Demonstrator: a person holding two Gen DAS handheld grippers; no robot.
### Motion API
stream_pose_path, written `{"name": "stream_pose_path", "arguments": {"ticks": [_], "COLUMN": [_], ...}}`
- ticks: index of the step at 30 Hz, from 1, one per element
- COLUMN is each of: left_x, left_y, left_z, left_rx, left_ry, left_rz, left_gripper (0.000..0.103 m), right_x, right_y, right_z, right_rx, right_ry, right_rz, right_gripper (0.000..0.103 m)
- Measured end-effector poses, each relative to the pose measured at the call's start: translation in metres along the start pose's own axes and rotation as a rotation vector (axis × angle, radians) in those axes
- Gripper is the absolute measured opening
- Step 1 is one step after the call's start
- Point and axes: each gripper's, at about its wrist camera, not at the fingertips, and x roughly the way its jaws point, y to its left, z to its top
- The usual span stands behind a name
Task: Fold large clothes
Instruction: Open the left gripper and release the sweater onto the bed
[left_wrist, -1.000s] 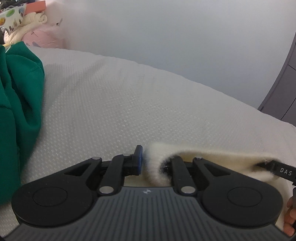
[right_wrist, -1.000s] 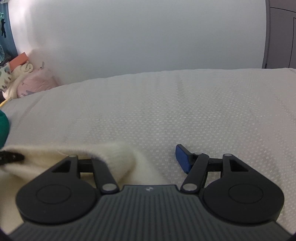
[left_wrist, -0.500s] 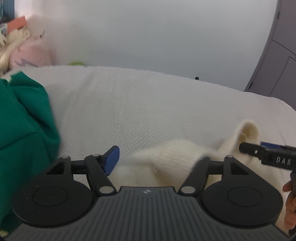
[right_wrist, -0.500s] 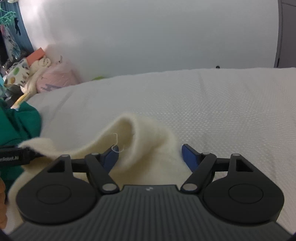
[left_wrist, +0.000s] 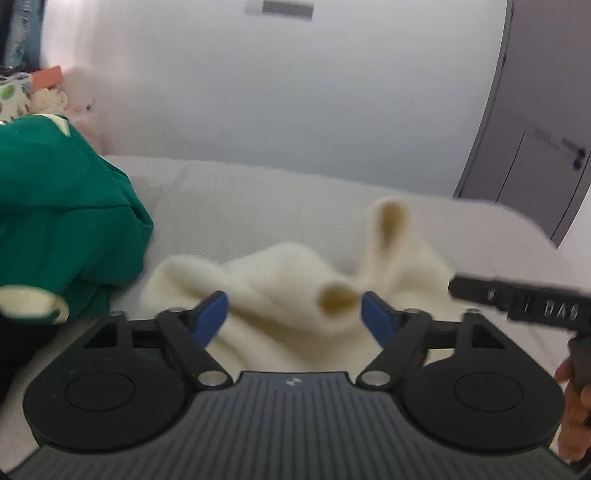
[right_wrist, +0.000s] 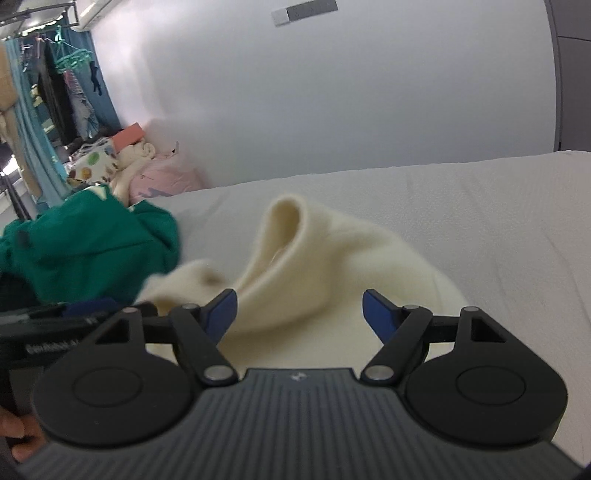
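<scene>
A cream knitted garment lies crumpled on the white bed, its folds standing up in loops. My left gripper hangs just above it, jaws still opening, blue pads wide apart and off the cloth. In the right wrist view the same cream garment bulges up between and beyond the pads of my right gripper, which stands open and free of it. The other gripper's black body shows at the right edge of the left wrist view. A green garment is heaped at the left.
A green garment lies left of the cream one. Soft toys and pillows pile against the wall at far left, with hanging clothes behind. A grey wardrobe door stands at the right. A hand holds the right tool.
Both grippers have let go of the cream garment, opened wide and pulled back and up. The garment has dropped into a crumpled heap, and more of the green garment is in view.
</scene>
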Motion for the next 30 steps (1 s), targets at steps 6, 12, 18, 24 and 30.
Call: {"name": "stream_pose_path", "arguments": {"ticks": [6,12,18,24,30], "left_x": [-0.037,-0.058,-0.104,-0.153,-0.178], "left_y": [0.013,0.035,0.073,0.106,0.116], "left_z": [-0.025,-0.058,-0.113,-0.169,-0.218], "left_rx": [-0.066,-0.111,-0.195,-0.39,-0.597], "left_ry": [-0.021,-0.037,-0.046,-0.029,0.076], "left_rz": [0.014,0.046,0.133,0.163,0.166], "left_gripper": [0.085,0.084,0.084,0.083,0.076], "right_x": [-0.034,-0.062,-0.081,-0.093,-0.107], "right_y": [0.007,0.017,0.012,0.029,0.057], "right_z": [-0.025,-0.055,-0.113,-0.124,-0.142], "right_rx": [0.084,0.063,0.105,0.054,-0.007], "right_ry": [-0.003,-0.033,0.027,0.071,0.097], "right_rz": [0.042,0.06,0.085,0.161,0.261], "right_gripper": [0.076,0.076,0.076,0.076,0.076]}}
